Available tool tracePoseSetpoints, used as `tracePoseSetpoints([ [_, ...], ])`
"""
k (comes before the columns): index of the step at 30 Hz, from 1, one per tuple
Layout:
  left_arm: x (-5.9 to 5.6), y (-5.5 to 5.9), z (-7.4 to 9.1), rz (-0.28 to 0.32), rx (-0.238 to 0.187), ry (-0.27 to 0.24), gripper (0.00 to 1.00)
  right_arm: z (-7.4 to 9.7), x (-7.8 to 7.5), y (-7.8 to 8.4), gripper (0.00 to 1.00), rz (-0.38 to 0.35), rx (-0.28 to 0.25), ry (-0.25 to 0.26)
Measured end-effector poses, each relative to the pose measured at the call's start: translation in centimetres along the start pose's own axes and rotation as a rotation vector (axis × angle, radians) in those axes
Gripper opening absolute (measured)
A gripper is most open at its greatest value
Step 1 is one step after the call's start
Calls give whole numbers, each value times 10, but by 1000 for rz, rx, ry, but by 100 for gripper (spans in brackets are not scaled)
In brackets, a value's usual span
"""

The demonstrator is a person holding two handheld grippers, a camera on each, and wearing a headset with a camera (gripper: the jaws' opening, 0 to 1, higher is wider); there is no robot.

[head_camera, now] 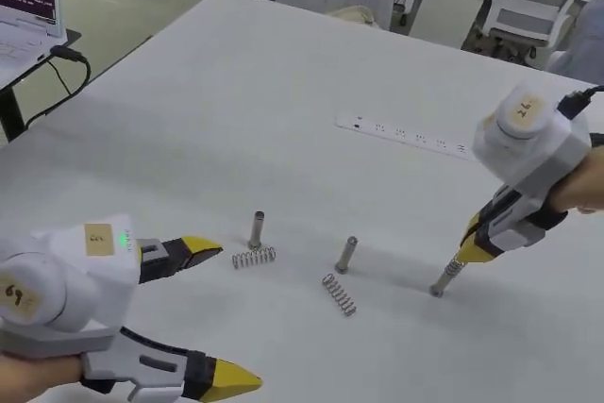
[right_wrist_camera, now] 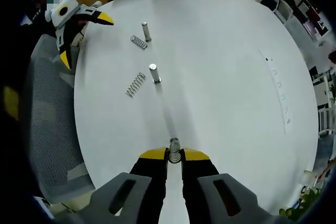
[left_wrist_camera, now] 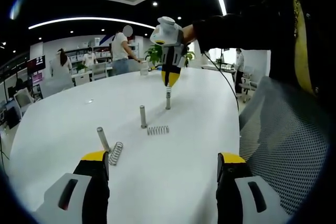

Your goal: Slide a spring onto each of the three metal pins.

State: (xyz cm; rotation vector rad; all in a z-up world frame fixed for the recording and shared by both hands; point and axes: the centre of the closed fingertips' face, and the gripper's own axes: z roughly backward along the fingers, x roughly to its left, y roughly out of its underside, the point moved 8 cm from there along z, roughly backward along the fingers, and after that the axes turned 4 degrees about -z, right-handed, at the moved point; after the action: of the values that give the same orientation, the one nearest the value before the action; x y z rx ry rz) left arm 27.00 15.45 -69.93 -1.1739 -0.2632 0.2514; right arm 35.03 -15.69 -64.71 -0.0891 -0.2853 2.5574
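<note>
Spring (right_wrist_camera: 174, 156) pinched between my right fingers (right_wrist_camera: 152, 156), threaded over top of right pin (head_camera: 440, 285), near right on table (head_camera: 283, 92). Keep spring in line with pin, press straight down, loosen grip gradually so coils don't bind. Other two, left pin (head_camera: 257, 229) and middle pin (head_camera: 346, 254), bare; one loose spring (head_camera: 254, 257) lying just beside left pin, other loose spring (head_camera: 338, 293) near middle pin. My left fingers (left_wrist_camera: 94, 157) spread wide, empty, near left.
</note>
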Motion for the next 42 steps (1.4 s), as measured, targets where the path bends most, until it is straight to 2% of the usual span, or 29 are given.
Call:
tracePoseSetpoints([
  [20,0,1,1,5,3,-2,81,-31,3,7,7,-34,18,-13],
  [37,0,0,1,5,1,2,80,-33,8,10,8,-34,18,-16],
  [42,-1,0,0,6,0,3,80,-32,9,10,12,-26,13,-15],
])
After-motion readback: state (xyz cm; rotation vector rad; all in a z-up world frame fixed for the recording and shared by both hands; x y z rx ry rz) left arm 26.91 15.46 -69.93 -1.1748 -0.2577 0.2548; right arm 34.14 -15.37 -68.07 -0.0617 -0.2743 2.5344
